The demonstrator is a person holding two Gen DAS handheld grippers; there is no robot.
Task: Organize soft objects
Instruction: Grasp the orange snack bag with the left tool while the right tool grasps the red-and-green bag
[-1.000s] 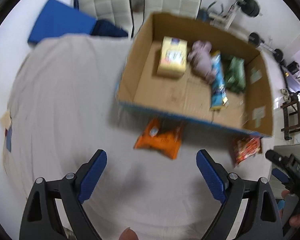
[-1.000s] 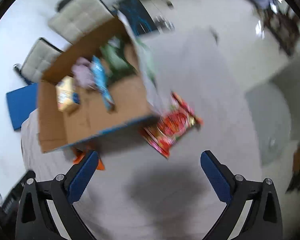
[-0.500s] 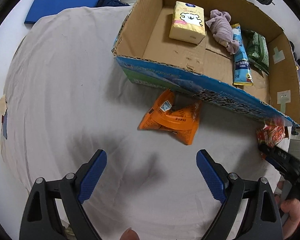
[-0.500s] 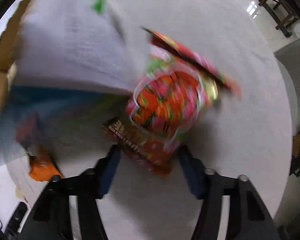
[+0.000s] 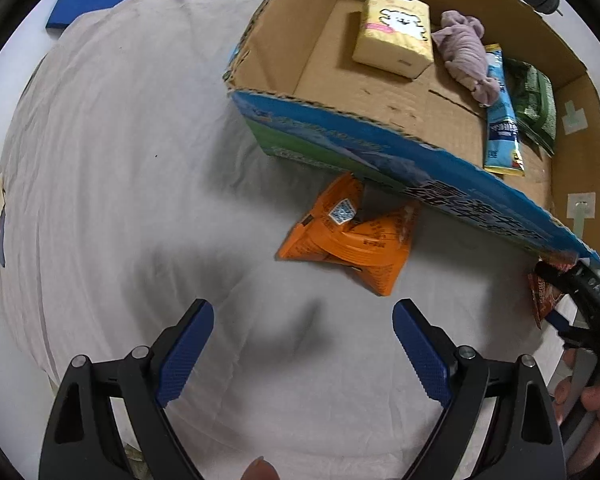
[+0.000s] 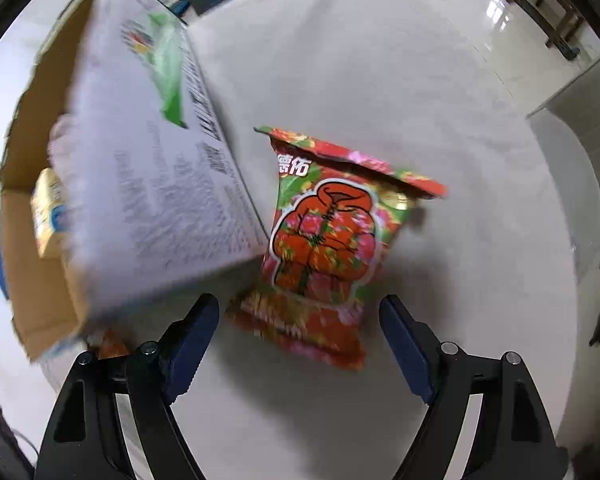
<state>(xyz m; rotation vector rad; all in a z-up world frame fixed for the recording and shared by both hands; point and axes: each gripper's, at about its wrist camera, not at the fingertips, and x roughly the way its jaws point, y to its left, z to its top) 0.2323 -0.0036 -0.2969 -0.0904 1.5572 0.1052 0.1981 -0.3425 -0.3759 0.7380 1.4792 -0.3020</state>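
My right claw is opening around the red snack bag; my left claw gapes empty, orange packet just ahead.

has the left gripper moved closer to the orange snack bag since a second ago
Yes. In the left wrist view the orange snack bag and cardboard box now loom larger and sharper, so the left gripper has dropped toward the cloth, jaws open.

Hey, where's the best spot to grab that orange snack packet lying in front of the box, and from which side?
Probably the orange snack packet by its near corner, which sticks out toward the left gripper, coming straight down. Its far end lies tucked under the cardboard box front wall, so the near side looks clearer.
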